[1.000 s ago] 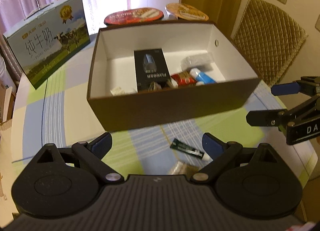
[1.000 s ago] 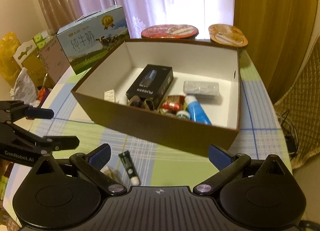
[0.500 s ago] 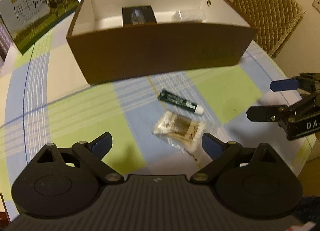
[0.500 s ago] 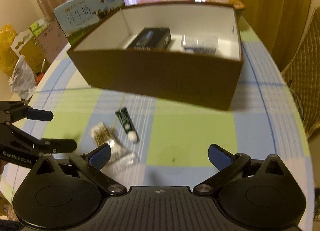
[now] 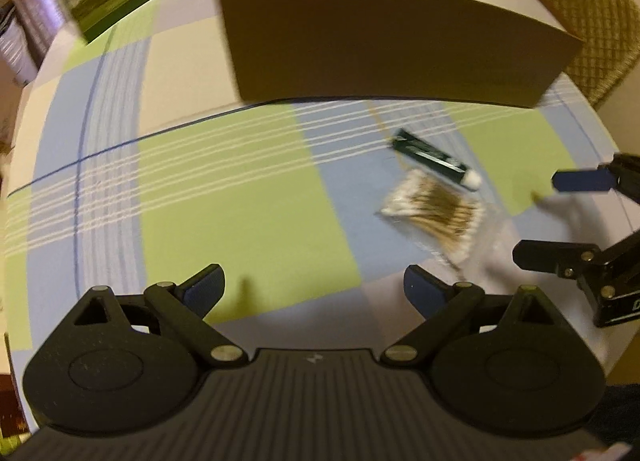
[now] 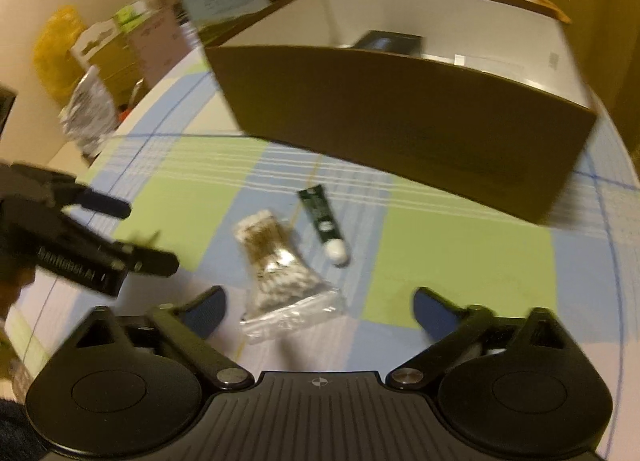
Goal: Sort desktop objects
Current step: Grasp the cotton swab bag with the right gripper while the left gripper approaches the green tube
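Both grippers have dropped low toward the table in front of the brown cardboard box (image 6: 400, 117): a second ago its contents lay open to view, now mostly its near wall shows and only a black carton (image 6: 390, 40) peeps over the rim. That suggests the reach for the last loose items has begun. The plaid tablecloth (image 5: 240, 201) fills both views. Just before the box lie the bag of cotton swabs (image 6: 280, 265) and, closer to the box and almost touching the bag, the dark green tube (image 6: 323, 217). The right gripper (image 6: 318, 307), jaws wide and empty, now lines up on the bag; the left gripper (image 5: 314, 285), likewise wide and empty, has the bag off to its right.
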A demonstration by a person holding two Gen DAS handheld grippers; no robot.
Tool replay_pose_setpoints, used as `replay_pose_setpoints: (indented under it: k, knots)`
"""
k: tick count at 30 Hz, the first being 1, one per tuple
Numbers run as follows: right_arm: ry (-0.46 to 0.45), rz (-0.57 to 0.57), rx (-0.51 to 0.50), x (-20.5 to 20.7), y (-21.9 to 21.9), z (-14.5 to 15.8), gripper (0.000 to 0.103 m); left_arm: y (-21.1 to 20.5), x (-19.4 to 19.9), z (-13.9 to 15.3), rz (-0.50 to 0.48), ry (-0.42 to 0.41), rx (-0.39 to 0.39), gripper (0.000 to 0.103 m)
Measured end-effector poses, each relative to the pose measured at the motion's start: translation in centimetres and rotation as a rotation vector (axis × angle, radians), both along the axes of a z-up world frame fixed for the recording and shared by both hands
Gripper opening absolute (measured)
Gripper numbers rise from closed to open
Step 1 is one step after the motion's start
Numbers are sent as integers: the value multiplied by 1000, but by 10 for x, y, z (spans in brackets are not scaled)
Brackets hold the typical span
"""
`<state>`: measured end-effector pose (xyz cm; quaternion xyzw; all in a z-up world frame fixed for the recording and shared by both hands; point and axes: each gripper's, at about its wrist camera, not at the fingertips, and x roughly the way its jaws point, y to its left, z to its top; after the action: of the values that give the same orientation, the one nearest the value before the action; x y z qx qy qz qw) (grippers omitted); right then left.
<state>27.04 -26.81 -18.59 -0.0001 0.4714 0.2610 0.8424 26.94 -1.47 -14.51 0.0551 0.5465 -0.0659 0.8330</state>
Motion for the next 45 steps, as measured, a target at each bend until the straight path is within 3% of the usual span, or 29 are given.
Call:
replay_pose_setpoints:
  k: [6, 11, 13, 16, 22, 27, 36, 41, 45]
  knots:
    - [-39, 99, -7, 0, 22, -12, 60, 27, 4, -4, 85, 9, 18, 94]
    - [-84, 141, -17, 5, 35, -22, 57, 37, 6, -6, 116, 16, 21, 94]
    - [-95, 170, -40, 5, 40, -28, 41, 37, 6, -6, 116, 17, 18, 94]
    - [-100, 209, -67, 1, 41, -34, 33, 33, 7, -7, 106, 16, 14, 94]
    - [-63, 255, -68, -16, 25, -30, 28, 18, 9, -11, 73, 15, -3, 94]
    - [-10, 166, -70, -28, -9, -27, 28, -3, 15, -12, 35, 12, -36, 94]
    - [9, -149, -107, -17, -79, -24, 28, -60, 45, -21, 2, 7, -132, 90]
    - [5, -252, -106, -5, -93, -23, 28, -86, 68, -30, 0, -16, -127, 76]
    - [3, -263, -103, -3, -94, -21, 28, -91, 76, -39, -14, -24, -113, 68]
